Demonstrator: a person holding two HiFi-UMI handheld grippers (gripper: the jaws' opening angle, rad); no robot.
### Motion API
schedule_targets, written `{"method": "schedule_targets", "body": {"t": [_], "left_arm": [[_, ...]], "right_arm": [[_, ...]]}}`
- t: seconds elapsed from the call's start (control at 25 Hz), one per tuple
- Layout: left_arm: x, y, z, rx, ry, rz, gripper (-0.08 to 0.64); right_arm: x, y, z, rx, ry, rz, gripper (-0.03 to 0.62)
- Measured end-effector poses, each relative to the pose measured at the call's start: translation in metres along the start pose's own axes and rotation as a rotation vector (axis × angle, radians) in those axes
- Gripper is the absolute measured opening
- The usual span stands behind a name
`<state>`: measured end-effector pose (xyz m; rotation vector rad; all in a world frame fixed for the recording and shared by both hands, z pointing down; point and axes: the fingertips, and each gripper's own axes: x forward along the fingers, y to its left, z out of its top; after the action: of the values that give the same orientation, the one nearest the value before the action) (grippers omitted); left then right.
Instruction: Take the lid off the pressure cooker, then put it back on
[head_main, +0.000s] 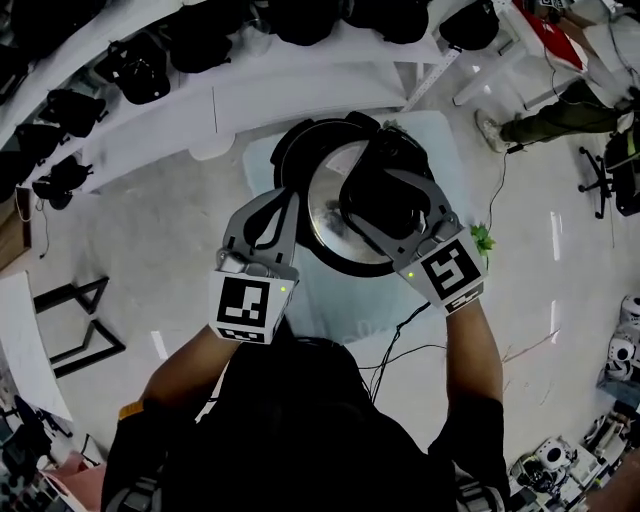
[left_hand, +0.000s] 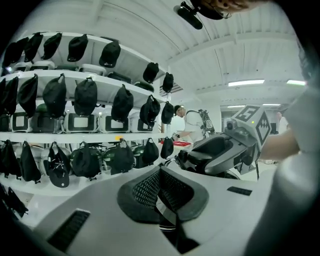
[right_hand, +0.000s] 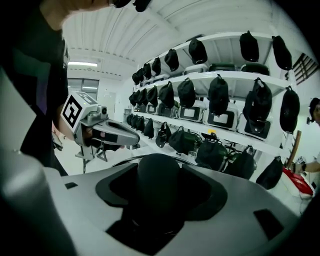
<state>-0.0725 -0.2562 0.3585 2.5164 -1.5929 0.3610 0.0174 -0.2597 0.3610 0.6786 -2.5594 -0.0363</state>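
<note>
The pressure cooker (head_main: 300, 150), with a black rim and a silvery lid (head_main: 328, 205), stands on a small pale table (head_main: 440, 140). My right gripper (head_main: 372, 205) reaches over the lid from the right and is shut on the round black lid knob (right_hand: 157, 175), which fills the gap between its jaws (right_hand: 157, 187). My left gripper (head_main: 287, 205) lies at the cooker's left edge; its meshed pads (left_hand: 145, 190) close on a narrow black part, apparently the cooker's side handle (left_hand: 167, 212). Whether the lid is seated or raised is hidden.
Curved white shelves (head_main: 250, 95) with black caps and bags run behind the table. A person (head_main: 570, 105) stands at the upper right beside an office chair (head_main: 615, 170). Black cables (head_main: 400, 345) trail over the floor at the table's front.
</note>
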Motion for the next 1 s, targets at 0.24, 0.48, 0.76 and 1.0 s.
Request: {"method": "schedule_targets", "body": {"t": [0.24, 0.48, 0.76, 1.0], "left_arm": [[-0.019, -0.059, 0.001, -0.003, -0.007, -0.088, 0.005], [-0.031, -0.121, -0.026, -0.035, 0.044, -0.177, 0.005], [-0.044, -0.161, -0.067, -0.003, 0.105, -0.194, 0.005], [-0.05, -0.169, -0.117, 0.002, 0.174, -0.153, 0.006]], "right_arm": [[-0.061, 0.023, -0.027, 0.076, 0.025, -0.094, 0.291], [-0.113, 0.048, -0.067, 0.151, 0.054, -0.182, 0.291], [-0.141, 0.077, -0.124, 0.208, 0.103, -0.223, 0.291], [-0.127, 0.099, -0.168, 0.234, 0.13, -0.221, 0.291]]}}
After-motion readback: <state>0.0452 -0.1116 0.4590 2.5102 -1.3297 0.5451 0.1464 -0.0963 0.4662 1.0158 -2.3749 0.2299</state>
